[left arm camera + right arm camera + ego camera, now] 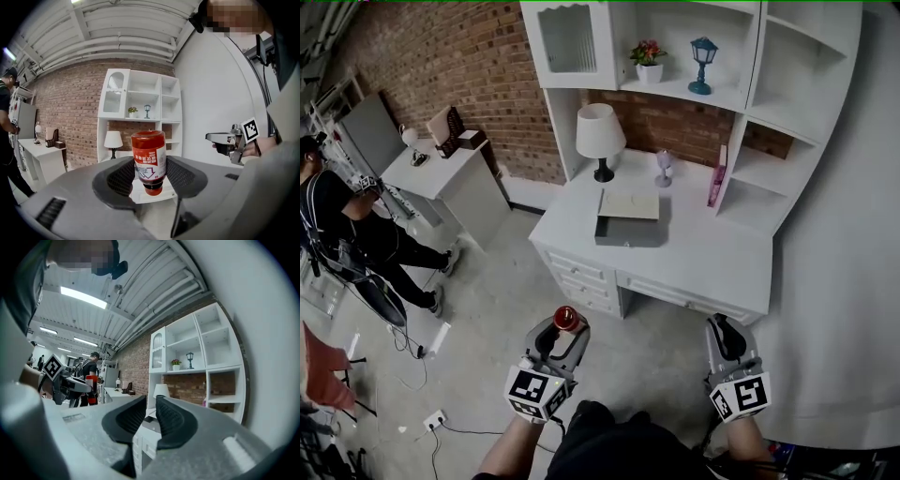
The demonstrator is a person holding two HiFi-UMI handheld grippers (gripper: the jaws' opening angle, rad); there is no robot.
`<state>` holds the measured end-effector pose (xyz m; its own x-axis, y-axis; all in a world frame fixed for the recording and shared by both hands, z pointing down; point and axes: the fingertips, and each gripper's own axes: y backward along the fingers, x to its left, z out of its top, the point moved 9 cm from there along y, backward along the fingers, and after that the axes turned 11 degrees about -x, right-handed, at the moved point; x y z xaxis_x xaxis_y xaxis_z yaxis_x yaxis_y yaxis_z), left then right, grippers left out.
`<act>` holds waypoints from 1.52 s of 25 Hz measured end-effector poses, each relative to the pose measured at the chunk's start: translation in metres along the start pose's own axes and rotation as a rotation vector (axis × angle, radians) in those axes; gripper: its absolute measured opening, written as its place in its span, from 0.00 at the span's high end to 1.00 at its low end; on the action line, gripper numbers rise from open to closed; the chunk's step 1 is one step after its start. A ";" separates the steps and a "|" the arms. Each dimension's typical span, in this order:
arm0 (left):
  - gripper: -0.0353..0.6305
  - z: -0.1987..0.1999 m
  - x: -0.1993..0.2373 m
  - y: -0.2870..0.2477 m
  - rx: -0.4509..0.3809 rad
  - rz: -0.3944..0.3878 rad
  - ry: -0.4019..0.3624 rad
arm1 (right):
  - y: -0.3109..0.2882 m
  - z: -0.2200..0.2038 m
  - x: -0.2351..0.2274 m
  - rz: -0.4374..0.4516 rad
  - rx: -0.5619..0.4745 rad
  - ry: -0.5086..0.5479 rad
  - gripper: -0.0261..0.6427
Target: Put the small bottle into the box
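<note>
A small red bottle (565,318) with a white label is clamped in my left gripper (563,330), low in the head view over the grey floor, well short of the desk. In the left gripper view the bottle (149,161) hangs cap-down between the pads, and the left gripper (150,178) is shut on it. The grey box (628,223) stands open on the white desk (712,267), its lid tilted back. My right gripper (721,325) hovers at the lower right, and its jaws (151,416) are shut on nothing.
On the desk stand a white lamp (600,141), a small purple ornament (664,167) and a pink book (715,178). White shelves rise behind the desk. A person (337,225) stands at the far left near a side table (441,173). Cables lie on the floor.
</note>
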<state>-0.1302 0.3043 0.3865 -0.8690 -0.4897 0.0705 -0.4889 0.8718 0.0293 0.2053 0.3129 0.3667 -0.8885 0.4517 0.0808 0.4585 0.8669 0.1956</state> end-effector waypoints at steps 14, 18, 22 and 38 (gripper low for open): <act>0.64 -0.022 0.019 -0.038 0.013 0.051 0.032 | -0.018 -0.019 -0.039 -0.019 0.004 -0.054 0.87; 0.64 -0.033 0.040 -0.073 0.026 0.022 0.046 | -0.046 -0.021 -0.052 -0.059 0.002 -0.038 0.87; 0.64 -0.035 0.074 -0.116 0.028 -0.007 0.067 | -0.086 -0.031 -0.063 -0.092 0.030 -0.040 0.87; 0.64 -0.060 0.198 -0.219 0.070 -0.038 0.119 | -0.228 -0.077 -0.068 -0.113 0.172 -0.043 0.87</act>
<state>-0.1905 0.0166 0.4535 -0.8368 -0.5139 0.1889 -0.5287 0.8481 -0.0349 0.1602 0.0682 0.3920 -0.9346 0.3549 0.0255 0.3555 0.9342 0.0309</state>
